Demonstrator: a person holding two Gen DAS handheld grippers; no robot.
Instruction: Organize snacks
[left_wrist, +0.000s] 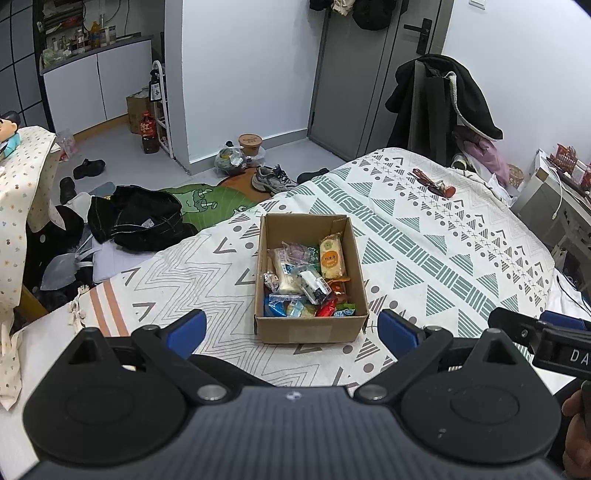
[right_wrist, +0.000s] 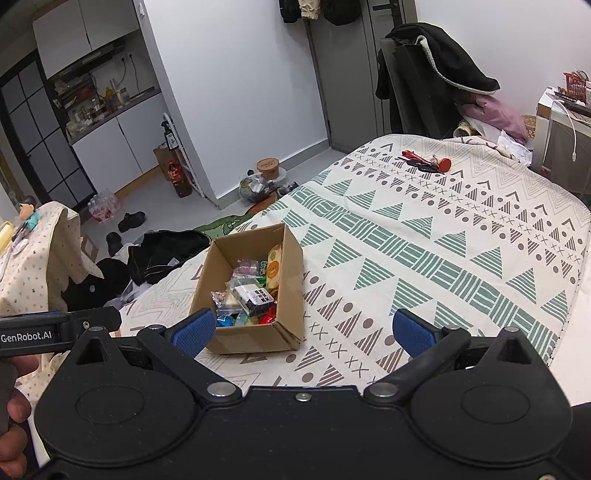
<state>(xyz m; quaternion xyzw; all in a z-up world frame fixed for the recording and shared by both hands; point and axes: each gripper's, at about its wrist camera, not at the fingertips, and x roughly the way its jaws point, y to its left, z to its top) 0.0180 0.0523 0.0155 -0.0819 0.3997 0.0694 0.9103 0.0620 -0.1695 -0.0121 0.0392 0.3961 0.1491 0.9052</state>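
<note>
A: Left hand-held gripper (left_wrist: 291, 326), right hand-held gripper (right_wrist: 304, 328)?
B: Both spread wide, nothing held, hovering above the bed (left_wrist: 443, 266).
A: Snacks?
B: Wrapped snacks (left_wrist: 308, 280) piled inside the open cardboard box (left_wrist: 310, 328) on the patterned bedspread, just ahead of both.

Snacks (left_wrist: 308, 280) in box (left_wrist: 314, 330) on bed (left_wrist: 443, 258), keys (left_wrist: 436, 184) behind

Right gripper (right_wrist: 304, 330): jaws spread wide, empty, above patterned bedspread (right_wrist: 424, 240). Cardboard box (right_wrist: 255, 338) of wrapped snacks (right_wrist: 255, 291): just ahead of the left blue fingertip (right_wrist: 195, 330). Red keys (right_wrist: 428, 162): far ahead, right. Left gripper (right_wrist: 59, 328): at left edge.
</note>
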